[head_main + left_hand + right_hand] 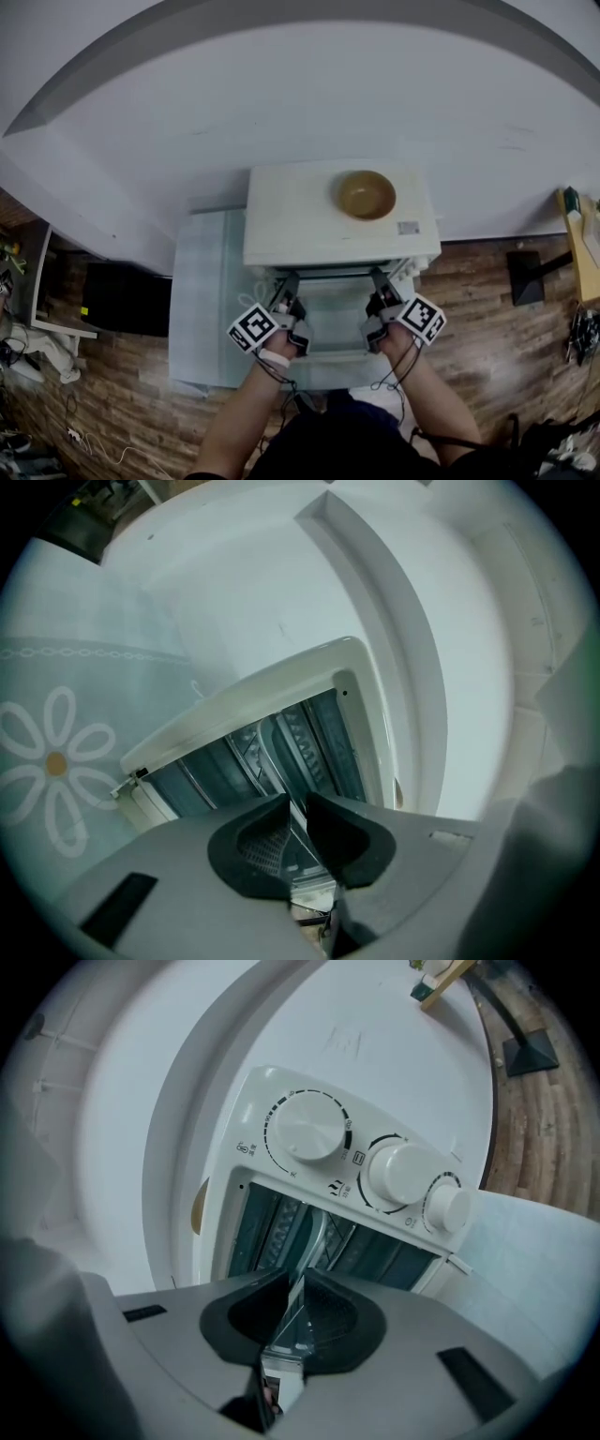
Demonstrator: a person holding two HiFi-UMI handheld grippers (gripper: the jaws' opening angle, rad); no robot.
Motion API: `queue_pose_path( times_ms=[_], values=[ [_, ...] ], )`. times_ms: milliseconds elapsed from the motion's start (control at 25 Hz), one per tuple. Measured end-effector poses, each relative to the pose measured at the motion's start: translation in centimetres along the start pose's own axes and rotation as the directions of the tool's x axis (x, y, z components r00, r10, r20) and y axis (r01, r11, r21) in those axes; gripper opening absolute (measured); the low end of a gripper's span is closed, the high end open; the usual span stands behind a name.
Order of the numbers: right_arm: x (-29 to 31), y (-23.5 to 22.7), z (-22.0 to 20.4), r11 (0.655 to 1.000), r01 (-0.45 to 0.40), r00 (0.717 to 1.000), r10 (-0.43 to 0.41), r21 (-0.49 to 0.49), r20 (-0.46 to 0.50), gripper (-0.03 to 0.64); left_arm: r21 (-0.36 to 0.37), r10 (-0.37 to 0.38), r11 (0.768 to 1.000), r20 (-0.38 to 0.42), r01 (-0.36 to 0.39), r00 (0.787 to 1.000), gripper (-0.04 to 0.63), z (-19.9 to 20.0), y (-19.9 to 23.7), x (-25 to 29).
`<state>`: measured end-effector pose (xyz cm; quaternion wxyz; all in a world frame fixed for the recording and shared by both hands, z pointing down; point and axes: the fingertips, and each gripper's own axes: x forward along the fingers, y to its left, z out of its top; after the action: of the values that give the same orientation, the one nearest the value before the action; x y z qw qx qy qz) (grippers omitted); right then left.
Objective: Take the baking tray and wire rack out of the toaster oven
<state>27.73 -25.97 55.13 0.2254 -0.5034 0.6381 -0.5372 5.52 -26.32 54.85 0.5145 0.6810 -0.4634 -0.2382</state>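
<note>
A white toaster oven [309, 225] stands on the table with its door [330, 354] folded down toward me. Both grippers reach into its mouth, one at each side. My left gripper [289, 287] is shut on the thin metal rim of the baking tray [302, 862], which runs between its black pads [349, 841]. Over at the right side, my right gripper [377, 283] is shut on the same tray's shiny edge [281, 1365]. Between the two grippers the tray [333, 292] shows pale. Metal bars [319, 1227] show inside the oven; I cannot make out the wire rack for certain.
A brown bowl [366, 194] sits on top of the oven. Three white knobs [309, 1131] line its front panel. A pale blue cloth with a daisy print [56, 761] covers the table. A black box [127, 300] stands at the left on the wooden floor.
</note>
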Motion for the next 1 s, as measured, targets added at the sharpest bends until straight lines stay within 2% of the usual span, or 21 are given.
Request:
queue_pose_path(
  times_ms=[120, 200, 280, 400, 680, 760, 840, 880, 1000],
  values=[
    [-1.2, -0.2, -0.6, 1.000, 0.010, 1.000, -0.010, 0.001, 0.019, 0.063, -0.003, -0.047, 0.999, -0.019, 0.047, 0.999, 0.049, -0.4, -0.4, -1.0],
    [-1.8, -0.5, -0.9, 1.000, 0.023, 0.999, -0.023, 0.012, 0.036, 0.091, 0.002, -0.077, 0.997, -0.031, 0.077, 0.997, 0.046, -0.7, -0.7, -1.7],
    [-2.3, -0.8, -1.3, 0.999, 0.024, 0.999, -0.025, 0.021, 0.044, 0.143, -0.011, -0.061, 0.998, -0.041, 0.061, 0.997, 0.046, -1.3, -0.4, -2.7],
    [-2.6, -0.7, -1.6, 0.999, 0.021, 0.998, -0.023, 0.035, 0.052, 0.183, -0.025, -0.042, 0.999, -0.055, 0.040, 0.998, 0.044, -2.0, -0.3, -4.1],
    [-3.0, -1.4, -1.8, 0.996, 0.006, 0.997, -0.012, 0.089, 0.074, 0.156, -0.049, -0.033, 0.998, -0.082, 0.029, 0.996, 0.044, -3.8, -0.1, -6.5],
    [-3.2, -1.7, -1.9, 0.994, -0.003, 0.997, -0.006, 0.109, 0.078, 0.117, -0.020, -0.040, 0.999, -0.089, 0.038, 0.995, 0.046, -4.0, -0.2, -6.7],
    [-3.5, -2.0, -2.2, 0.992, 0.000, 0.997, -0.010, 0.125, 0.078, 0.110, 0.023, -0.049, 0.998, -0.088, 0.051, 0.995, 0.056, -3.8, -0.4, -6.9],
    [-3.6, -2.1, -2.2, 0.992, 0.005, 0.997, -0.015, 0.128, 0.076, 0.109, 0.018, -0.044, 0.999, -0.082, 0.045, 0.996, 0.066, -3.7, -0.3, -7.0],
    [-4.0, -2.2, -2.5, 0.992, 0.011, 0.997, -0.020, 0.128, 0.069, 0.106, 0.002, -0.030, 1.000, -0.058, 0.030, 0.998, 0.168, -2.8, 0.3, -7.1]
  ],
)
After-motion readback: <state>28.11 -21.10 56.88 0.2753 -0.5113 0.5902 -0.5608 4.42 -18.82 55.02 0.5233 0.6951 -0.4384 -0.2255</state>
